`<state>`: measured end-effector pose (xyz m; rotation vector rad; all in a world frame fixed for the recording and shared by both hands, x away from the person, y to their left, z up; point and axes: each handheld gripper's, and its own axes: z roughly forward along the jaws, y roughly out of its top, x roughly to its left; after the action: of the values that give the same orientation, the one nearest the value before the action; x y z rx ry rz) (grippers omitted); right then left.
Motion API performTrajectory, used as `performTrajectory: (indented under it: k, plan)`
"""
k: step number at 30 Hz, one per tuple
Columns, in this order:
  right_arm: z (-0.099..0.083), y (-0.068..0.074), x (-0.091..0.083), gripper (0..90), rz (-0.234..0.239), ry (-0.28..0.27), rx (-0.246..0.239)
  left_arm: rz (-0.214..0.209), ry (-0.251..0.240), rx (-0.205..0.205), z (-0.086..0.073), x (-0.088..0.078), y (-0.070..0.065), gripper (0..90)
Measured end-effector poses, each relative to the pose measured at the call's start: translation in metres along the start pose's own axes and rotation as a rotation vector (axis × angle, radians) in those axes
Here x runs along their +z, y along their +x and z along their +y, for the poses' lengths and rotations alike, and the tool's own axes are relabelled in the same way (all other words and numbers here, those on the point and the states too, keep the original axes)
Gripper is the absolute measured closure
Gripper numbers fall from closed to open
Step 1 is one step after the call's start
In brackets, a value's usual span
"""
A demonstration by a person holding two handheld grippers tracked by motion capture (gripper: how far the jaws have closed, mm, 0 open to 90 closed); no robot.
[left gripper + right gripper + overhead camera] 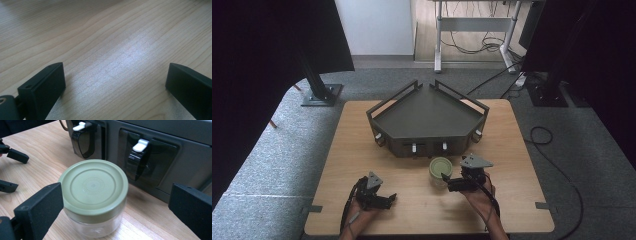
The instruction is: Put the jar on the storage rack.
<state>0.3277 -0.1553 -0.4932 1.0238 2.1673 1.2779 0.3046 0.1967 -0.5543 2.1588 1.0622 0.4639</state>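
Two black jaws of the right gripper (115,205) rise from the bottom corners of the right gripper view, set wide apart, with a small clear plastic jar capped by a round olive-green lid (94,195) between them. Its left jaw sits just beside the lid's rim, perhaps brushing it; its right jaw stands well clear. In the high view the jar (440,170) sits in the lower middle of the frame, on the pale wooden table (362,150), just in front of the dark grey five-sided tray unit (427,117) with its white latches, and the right gripper (451,184) lies at its lower right. The left gripper (387,199) rests low in the lower left of that frame, well apart from the jar, its jaws also wide and holding nothing; its own view shows bare wood grain between them.

The step in hand looks like a grasp on the jar. To do it well, the right gripper should shift sideways until the jar sits centred between the jaws, then close on the clear wall below the lid rather than on the lid's edge, where the pads could slip. A gentle, even squeeze should keep the light jar from tipping toward the tray front.
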Motion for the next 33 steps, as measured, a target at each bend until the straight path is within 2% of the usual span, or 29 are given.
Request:
performTrajectory:
  k: [21,33]
  plan:
    - [0.003,0.014,0.024,0.0,0.042,0.026,-0.032,-0.002,0.0,0.0,0.0,0.0,0.0,2.3]
    - [0.0,0.018,0.037,0.0,0.034,0.051,-0.043,-0.002,0.0,0.0,0.0,0.0,0.0,2.3]
